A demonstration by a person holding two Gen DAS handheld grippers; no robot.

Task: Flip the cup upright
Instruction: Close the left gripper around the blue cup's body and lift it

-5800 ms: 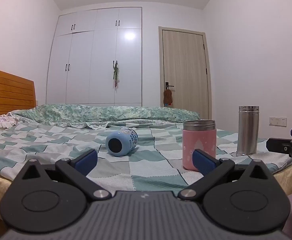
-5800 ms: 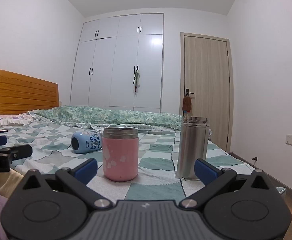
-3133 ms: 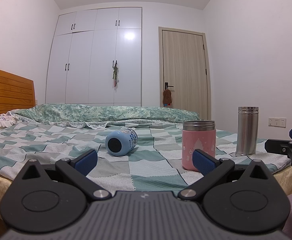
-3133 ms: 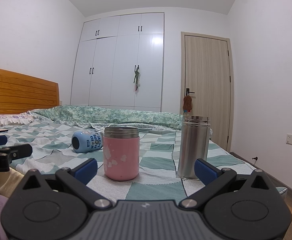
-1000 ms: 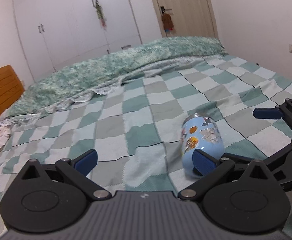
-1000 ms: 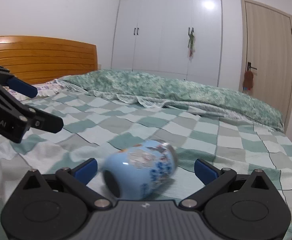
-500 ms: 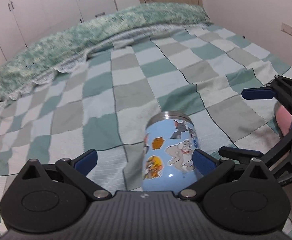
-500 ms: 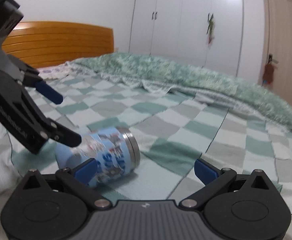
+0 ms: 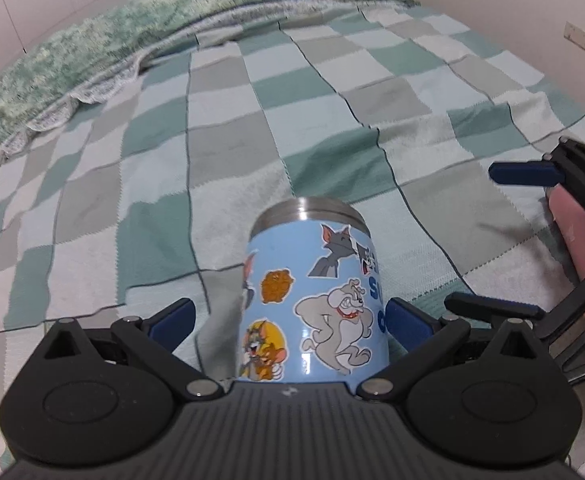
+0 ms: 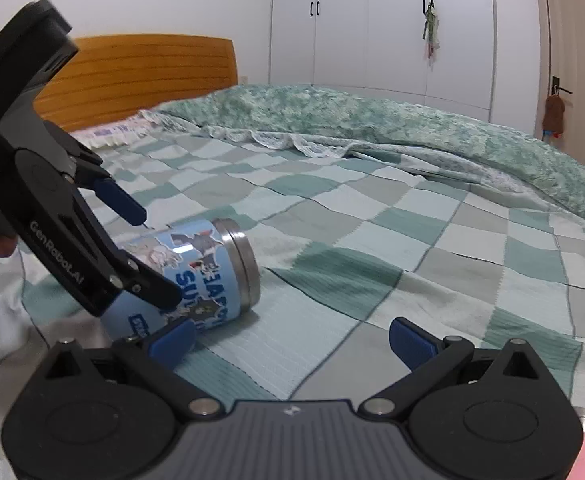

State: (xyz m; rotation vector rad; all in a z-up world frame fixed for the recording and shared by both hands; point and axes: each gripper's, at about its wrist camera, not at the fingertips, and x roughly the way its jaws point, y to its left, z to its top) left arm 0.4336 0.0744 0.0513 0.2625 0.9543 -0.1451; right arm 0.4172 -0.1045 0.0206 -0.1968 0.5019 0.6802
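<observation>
Left wrist view shows the blue cartoon cup [image 9: 312, 300] lying on its side on the checkered bedspread [image 9: 132, 184], steel rim pointing away, between the spread fingers of my left gripper [image 9: 288, 318], not yet clamped. My right gripper [image 10: 290, 336] hovers beside it, also released.

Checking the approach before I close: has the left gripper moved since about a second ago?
Yes. The left gripper has advanced over the checkered blanket toward the blue cup, which now lies between its open jaws instead of ahead of them.
</observation>
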